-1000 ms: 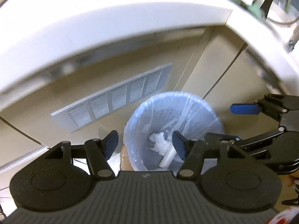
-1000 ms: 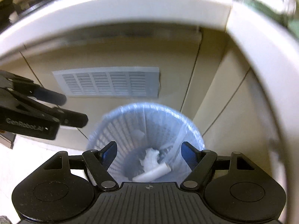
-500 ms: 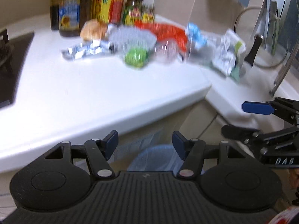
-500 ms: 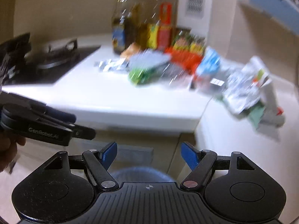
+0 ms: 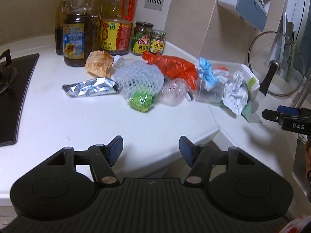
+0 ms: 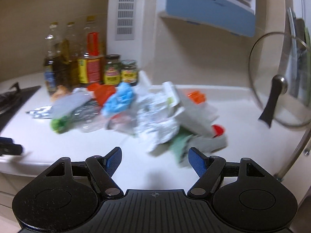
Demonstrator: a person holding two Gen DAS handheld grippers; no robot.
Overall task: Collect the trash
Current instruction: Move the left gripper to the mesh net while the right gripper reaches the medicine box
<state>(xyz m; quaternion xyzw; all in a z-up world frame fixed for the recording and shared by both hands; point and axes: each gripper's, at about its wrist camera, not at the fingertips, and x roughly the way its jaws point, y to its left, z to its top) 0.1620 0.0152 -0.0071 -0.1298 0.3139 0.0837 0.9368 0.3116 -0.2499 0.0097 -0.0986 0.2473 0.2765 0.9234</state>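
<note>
Trash lies in a heap on the white counter [image 5: 58,120]: a silver foil wrapper [image 5: 89,87], a white foam net [image 5: 139,77] over a green bag [image 5: 141,101], an orange plastic bag [image 5: 175,66], a crumpled brown paper [image 5: 98,63], a blue wad [image 5: 207,73] and crumpled white paper [image 5: 236,93]. My left gripper [image 5: 151,148] is open and empty, above the counter's front edge. My right gripper [image 6: 155,160] is open and empty, just in front of the white paper [image 6: 157,132] and a white carton [image 6: 186,112]. The right view is blurred.
Oil bottles [image 5: 80,31] and jars [image 5: 141,38] stand behind the heap by the wall. A black stove [image 5: 11,89] is at the left. A glass pot lid [image 5: 276,64] leans at the right. The right gripper's tip shows in the left wrist view [image 5: 279,114].
Both grippers have risen from over the blue-lined trash bin below the counter to counter height, facing the trash heap. Both stayed open and empty.
</note>
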